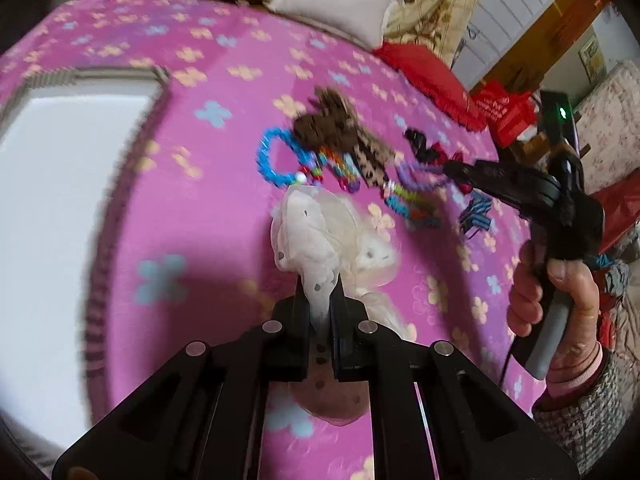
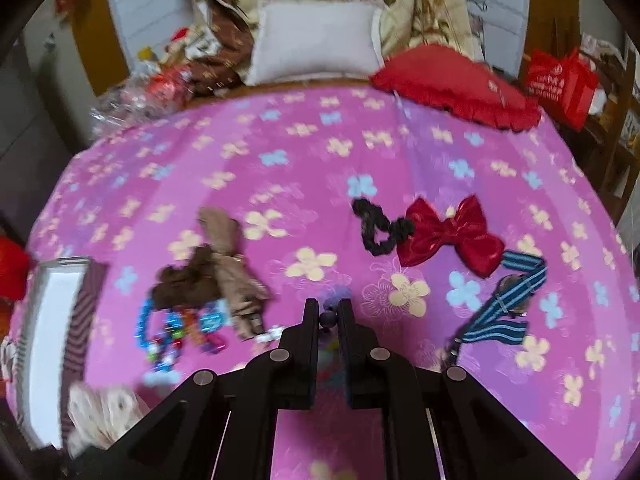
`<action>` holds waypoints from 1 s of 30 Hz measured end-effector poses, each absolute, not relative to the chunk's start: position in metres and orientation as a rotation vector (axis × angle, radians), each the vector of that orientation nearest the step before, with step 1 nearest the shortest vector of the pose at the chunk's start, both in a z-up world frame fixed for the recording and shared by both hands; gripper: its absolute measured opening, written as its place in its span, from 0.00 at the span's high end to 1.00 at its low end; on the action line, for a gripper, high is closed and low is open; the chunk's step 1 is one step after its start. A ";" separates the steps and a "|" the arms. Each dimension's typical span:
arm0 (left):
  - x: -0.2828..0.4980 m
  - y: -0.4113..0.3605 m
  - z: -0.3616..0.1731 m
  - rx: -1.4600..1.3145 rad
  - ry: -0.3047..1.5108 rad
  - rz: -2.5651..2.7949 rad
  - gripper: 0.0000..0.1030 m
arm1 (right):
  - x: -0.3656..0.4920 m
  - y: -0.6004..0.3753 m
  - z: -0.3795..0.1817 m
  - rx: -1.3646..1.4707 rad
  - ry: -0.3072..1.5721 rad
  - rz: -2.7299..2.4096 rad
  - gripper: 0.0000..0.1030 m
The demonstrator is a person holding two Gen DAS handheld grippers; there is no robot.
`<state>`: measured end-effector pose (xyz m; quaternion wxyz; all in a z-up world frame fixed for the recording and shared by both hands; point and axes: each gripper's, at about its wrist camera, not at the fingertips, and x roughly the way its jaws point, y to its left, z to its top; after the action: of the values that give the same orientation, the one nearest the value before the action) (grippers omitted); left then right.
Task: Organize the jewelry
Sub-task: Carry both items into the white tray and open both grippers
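Observation:
My left gripper (image 1: 319, 284) is shut on a white sheer dotted hair bow (image 1: 316, 232) and holds it above the pink flowered bedspread (image 1: 224, 128). My right gripper (image 2: 329, 308) is shut on a purple beaded bracelet (image 2: 329, 317); it also shows in the left wrist view (image 1: 452, 168), with the bracelet (image 1: 416, 176) hanging from its tip. A blue bead bracelet (image 1: 272, 156), a brown scrunchie (image 1: 324, 124) and coloured bead strands (image 1: 344, 172) lie in a heap. A red bow (image 2: 452, 236), a black scrunchie (image 2: 378, 228) and a striped blue bow (image 2: 508, 304) lie to the right.
A white box with a striped rim (image 1: 52, 200) stands at the left; it also shows in the right wrist view (image 2: 48, 340). A white pillow (image 2: 316, 40), a red cushion (image 2: 452, 80) and a red bag (image 2: 560, 80) lie at the far end of the bed.

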<state>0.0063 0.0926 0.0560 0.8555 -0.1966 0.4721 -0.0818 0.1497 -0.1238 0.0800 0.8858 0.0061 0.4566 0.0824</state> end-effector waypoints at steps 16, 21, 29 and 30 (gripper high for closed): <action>-0.005 0.222 0.107 -0.457 0.836 0.030 0.94 | 0.061 -0.020 0.169 -0.106 0.858 0.359 0.92; 0.021 0.289 0.071 -0.550 0.878 0.117 0.94 | 0.065 0.051 0.159 -0.143 0.898 0.460 0.92; 0.041 0.376 0.033 -0.728 0.882 0.206 0.94 | 0.093 0.175 0.122 -0.177 0.969 0.587 0.92; 0.042 0.380 0.031 -0.737 0.879 0.212 0.94 | 0.097 0.187 0.119 -0.177 0.973 0.594 0.92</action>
<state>0.0420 0.3799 0.0306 0.8347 -0.3478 0.4151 0.1001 0.0966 0.1869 0.1188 0.8381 -0.0838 0.4600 0.2809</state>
